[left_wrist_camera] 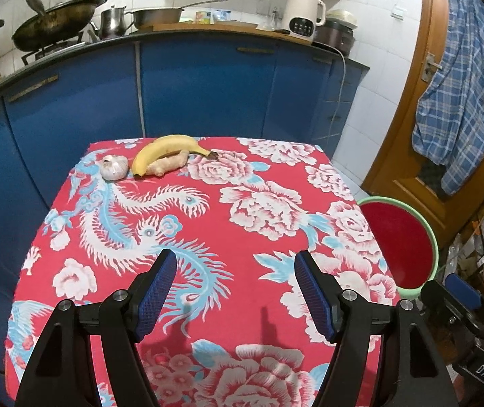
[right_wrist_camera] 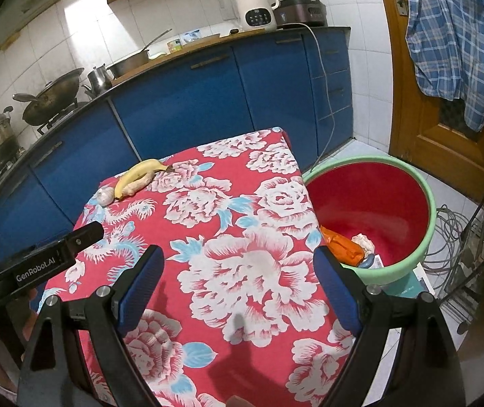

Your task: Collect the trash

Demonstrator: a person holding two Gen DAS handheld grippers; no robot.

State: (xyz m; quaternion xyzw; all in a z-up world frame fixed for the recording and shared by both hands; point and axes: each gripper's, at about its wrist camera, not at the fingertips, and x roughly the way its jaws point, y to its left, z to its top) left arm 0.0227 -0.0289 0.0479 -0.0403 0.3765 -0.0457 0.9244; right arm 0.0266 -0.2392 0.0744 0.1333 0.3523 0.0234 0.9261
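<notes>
— Blue cupboards run behind a bench (left_wrist_camera: 269,203) with a red flowery cloth. What is closest?

— Both grippers. The left gripper (left_wrist_camera: 235,291) has its fingers apart with nothing between them. The right gripper (right_wrist_camera: 238,291) has its fingers wide apart too, and empty.

— And the trash?

— An orange wrapper (right_wrist_camera: 343,246) and a white crumpled bit (right_wrist_camera: 364,241) lie in the green tub (right_wrist_camera: 426,237) on the floor, just beside the bench.

— Farther back?

— A garlic (left_wrist_camera: 115,167), a banana (left_wrist_camera: 170,151) and a ginger root (left_wrist_camera: 167,164) touching it, at the far edge.

L gripper (left_wrist_camera: 235,259) open, empty, above table w/ red floral cloth (left_wrist_camera: 242,210). Far edge: garlic (left_wrist_camera: 114,167), banana (left_wrist_camera: 164,151), ginger (left_wrist_camera: 167,163) touching. Red basin (left_wrist_camera: 403,237) right of table.
</notes>
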